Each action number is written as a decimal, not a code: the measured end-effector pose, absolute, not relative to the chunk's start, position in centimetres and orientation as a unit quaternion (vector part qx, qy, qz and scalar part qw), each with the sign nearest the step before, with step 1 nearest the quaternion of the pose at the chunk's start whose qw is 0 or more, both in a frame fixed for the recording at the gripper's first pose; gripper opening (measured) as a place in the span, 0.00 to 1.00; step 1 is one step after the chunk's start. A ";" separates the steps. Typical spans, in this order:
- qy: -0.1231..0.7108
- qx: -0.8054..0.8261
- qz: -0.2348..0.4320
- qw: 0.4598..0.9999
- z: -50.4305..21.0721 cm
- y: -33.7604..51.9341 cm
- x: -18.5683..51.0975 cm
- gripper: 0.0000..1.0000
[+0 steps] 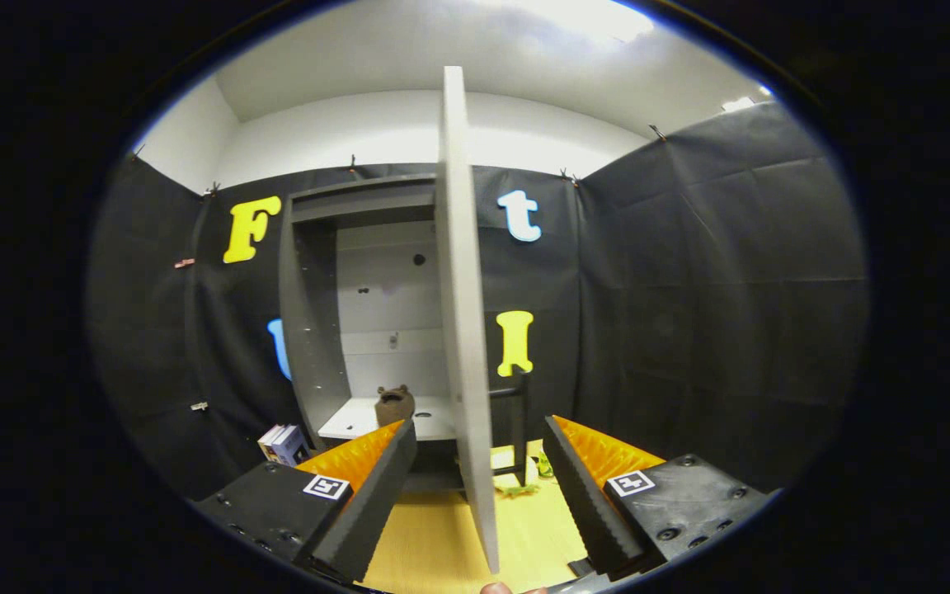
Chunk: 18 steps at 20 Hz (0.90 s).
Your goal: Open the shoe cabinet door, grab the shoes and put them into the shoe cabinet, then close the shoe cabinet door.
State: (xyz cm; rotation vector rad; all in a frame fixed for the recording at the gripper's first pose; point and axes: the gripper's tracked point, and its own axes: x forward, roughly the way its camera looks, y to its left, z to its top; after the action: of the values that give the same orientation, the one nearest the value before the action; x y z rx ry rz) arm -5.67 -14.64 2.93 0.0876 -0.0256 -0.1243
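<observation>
Yellow matting [442, 544] is spread over the floor of a booth walled in black cloth [714, 289], with a white wall and ceiling seen above; nearest, the gripper [479, 495] is held wide open, nothing pressed by either finger; the shoe cabinet door [465, 330] is seen edge-on, standing upright between the two fingers and apart from both; a fingertip [496, 588] is glimpsed just below the door's lower edge; beyond the fingers, small green items [524, 488] lie on the matting beside a dark stand [518, 421]; some books [285, 443] are stacked by the cabinet's left foot; farther back, the grey shoe cabinet [310, 330] stands open against the cloth; a brown shoe [394, 404] sits upright on its white shelf [343, 425].
</observation>
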 end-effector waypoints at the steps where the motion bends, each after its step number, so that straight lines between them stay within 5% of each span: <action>1: -0.008 0.043 -0.074 0.996 2.6 -15.9 -5.5 0.97; 18: 0.024 0.035 -0.101 0.994 0.0 -18.9 -0.8 0.97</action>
State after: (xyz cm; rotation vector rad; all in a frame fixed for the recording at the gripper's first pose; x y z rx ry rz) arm -0.83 -18.87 0.04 0.0699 0.0471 -0.2019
